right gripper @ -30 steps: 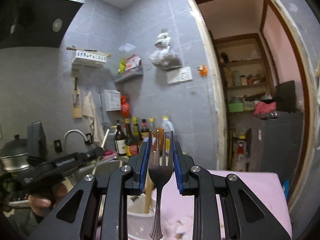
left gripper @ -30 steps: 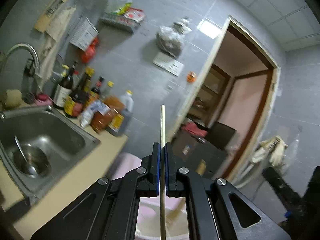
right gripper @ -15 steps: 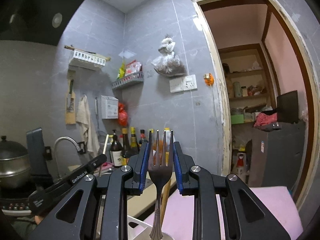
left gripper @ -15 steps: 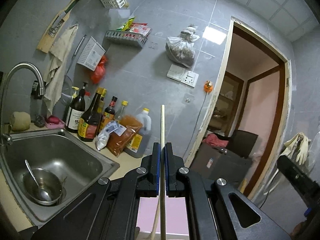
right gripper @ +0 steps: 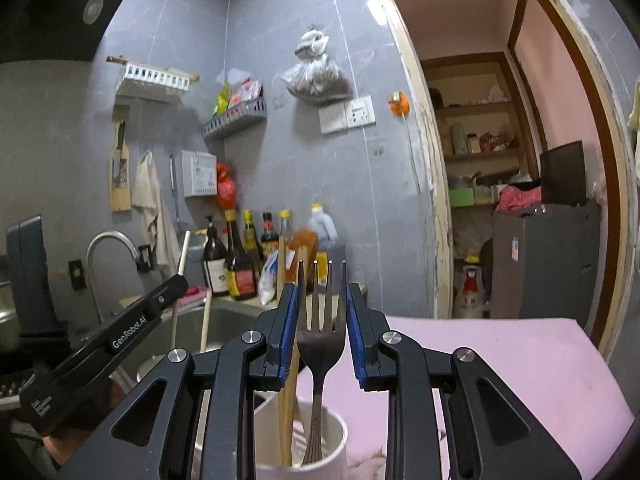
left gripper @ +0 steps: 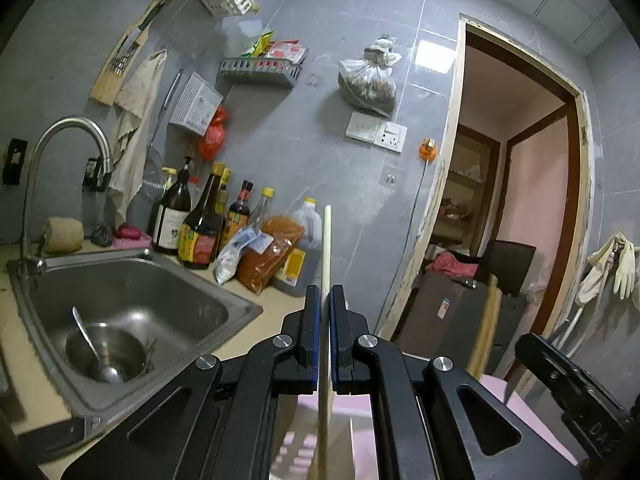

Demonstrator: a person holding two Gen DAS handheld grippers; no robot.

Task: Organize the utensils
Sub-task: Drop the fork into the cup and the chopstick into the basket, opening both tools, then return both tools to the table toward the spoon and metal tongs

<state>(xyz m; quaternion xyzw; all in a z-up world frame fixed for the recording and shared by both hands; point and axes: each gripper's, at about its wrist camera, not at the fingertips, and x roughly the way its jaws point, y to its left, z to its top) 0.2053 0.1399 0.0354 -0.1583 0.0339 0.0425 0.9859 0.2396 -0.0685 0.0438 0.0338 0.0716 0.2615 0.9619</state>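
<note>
Kitchen, level right tongs (right gripper: 322, 320), fork (right gripper: 321, 344) upright

Mounted behind each tool, close, looking roughly level toward the far grey wall; shared: bottles (left gripper: 200, 224) (right gripper: 236, 264), wall socket (left gripper: 376, 132) (right gripper: 347, 114), doorway right.

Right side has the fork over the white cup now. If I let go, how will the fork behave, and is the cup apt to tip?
The fork looks like rigid, smooth metal, so it will probably slide straight down. Its handle tip is already inside the white cup, so expect little bounce. The cup looks light, with tall wooden utensils leaning inside; a sideways nudge might tip it.
</note>
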